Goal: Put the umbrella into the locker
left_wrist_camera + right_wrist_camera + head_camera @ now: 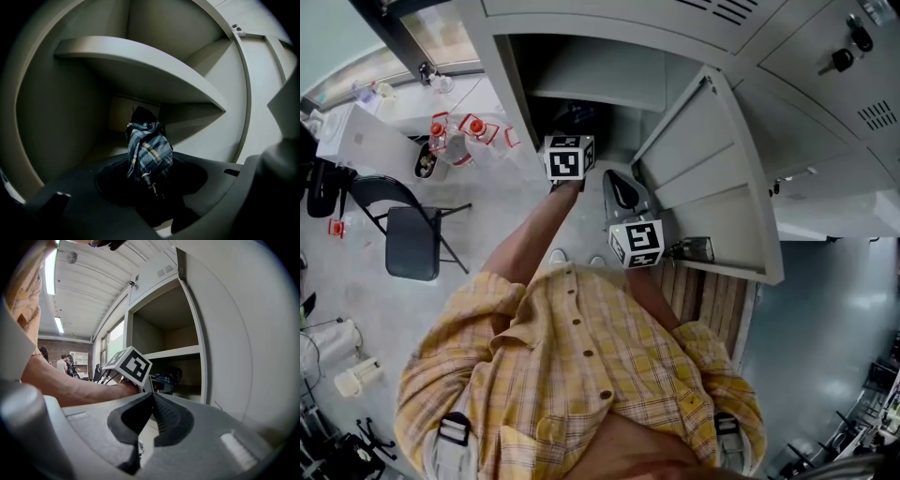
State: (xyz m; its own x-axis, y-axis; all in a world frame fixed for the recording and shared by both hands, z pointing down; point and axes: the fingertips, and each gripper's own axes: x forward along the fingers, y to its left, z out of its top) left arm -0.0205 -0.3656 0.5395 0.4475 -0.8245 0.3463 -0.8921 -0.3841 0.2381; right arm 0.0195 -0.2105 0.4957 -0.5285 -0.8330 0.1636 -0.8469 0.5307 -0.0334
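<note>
The folded blue plaid umbrella [149,152] lies lengthwise between the dark jaws of my left gripper [151,174], which is shut on it, with its black tip pointing at the locker's back wall. It is inside the open locker [581,70], under the shelf [140,65]. In the head view only the left gripper's marker cube [569,157] shows at the locker mouth. From the right gripper view the umbrella [166,377] shows beyond that cube [127,364]. My right gripper [151,394] is shut on nothing and hangs outside the locker, beside the open door [712,178].
A black folding chair [411,239] stands on the floor at the left. A white table [370,141] behind it carries red-capped bottles [455,136]. More locker doors with keys [842,58] fill the right. People [63,363] stand far back in the room.
</note>
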